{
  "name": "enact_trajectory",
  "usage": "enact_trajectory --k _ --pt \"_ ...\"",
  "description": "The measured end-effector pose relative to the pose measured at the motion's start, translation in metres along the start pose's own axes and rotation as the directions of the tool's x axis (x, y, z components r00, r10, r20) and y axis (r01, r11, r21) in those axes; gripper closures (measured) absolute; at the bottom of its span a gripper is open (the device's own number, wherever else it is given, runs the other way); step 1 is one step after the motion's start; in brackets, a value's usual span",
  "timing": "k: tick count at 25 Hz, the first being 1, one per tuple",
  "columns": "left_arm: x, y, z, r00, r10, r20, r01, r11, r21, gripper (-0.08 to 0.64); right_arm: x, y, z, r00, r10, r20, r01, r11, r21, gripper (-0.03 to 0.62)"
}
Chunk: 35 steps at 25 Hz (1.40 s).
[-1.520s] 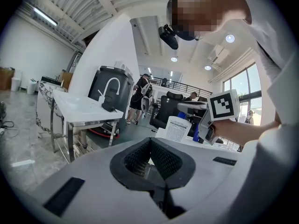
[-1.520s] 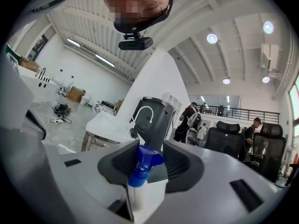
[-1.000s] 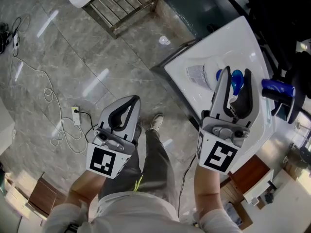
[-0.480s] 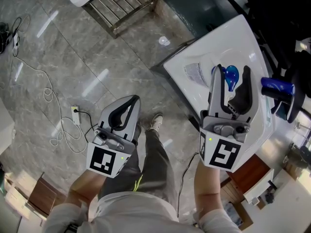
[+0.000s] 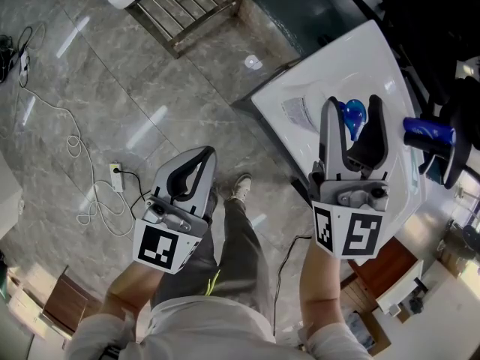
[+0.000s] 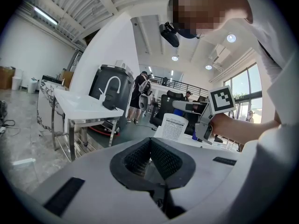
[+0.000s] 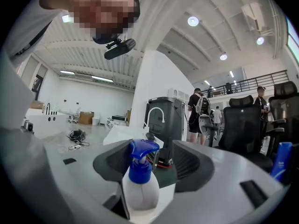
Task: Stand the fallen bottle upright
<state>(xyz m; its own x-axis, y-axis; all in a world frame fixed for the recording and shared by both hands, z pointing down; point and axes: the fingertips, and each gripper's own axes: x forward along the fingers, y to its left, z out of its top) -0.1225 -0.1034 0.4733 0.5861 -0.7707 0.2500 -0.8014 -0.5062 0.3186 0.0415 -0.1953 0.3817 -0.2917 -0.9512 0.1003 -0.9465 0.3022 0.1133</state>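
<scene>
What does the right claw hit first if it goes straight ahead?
The spray bottle: it stands upright between the jaws of the right claw, which have just been opening. It would probably run into the claw's throat; depth beyond is unclear.

Open-plan office: swivel chairs (image 7: 243,125), white tables (image 6: 81,109)

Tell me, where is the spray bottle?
The bottle stands at the head view's right, on the white table, between the jaws of the right gripper, which have just been opening.
</scene>
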Motion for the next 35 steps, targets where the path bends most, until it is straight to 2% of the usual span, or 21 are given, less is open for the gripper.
enact_trajectory --k 6,17,26,35 --pt "0.000 -0.002 -0.002 1.000 0.002 0.000 -0.002 1.000 -0.002 0.545 0.001 0.002 0.000 1.000 0.029 -0.002 -0.029 0.999 0.018 0.342" --pt "-0.003 -0.001 -0.001 1.000 -0.002 0.000 0.002 1.000 -0.002 0.545 -0.003 0.012 0.000 0.999 0.040 -0.016 -0.040 0.999 -0.006 0.341" --pt "-0.005 -0.015 0.003 1.000 -0.013 0.006 0.013 1.000 0.011 0.545 -0.018 0.009 0.011 0.999 0.046 0.011 -0.046 0.999 -0.012 0.341" --pt "-0.022 -0.035 0.026 0.999 0.004 0.037 -0.006 0.999 0.040 0.545 -0.046 0.009 0.023 0.998 0.059 -0.007 -0.059 0.998 -0.030 0.341"
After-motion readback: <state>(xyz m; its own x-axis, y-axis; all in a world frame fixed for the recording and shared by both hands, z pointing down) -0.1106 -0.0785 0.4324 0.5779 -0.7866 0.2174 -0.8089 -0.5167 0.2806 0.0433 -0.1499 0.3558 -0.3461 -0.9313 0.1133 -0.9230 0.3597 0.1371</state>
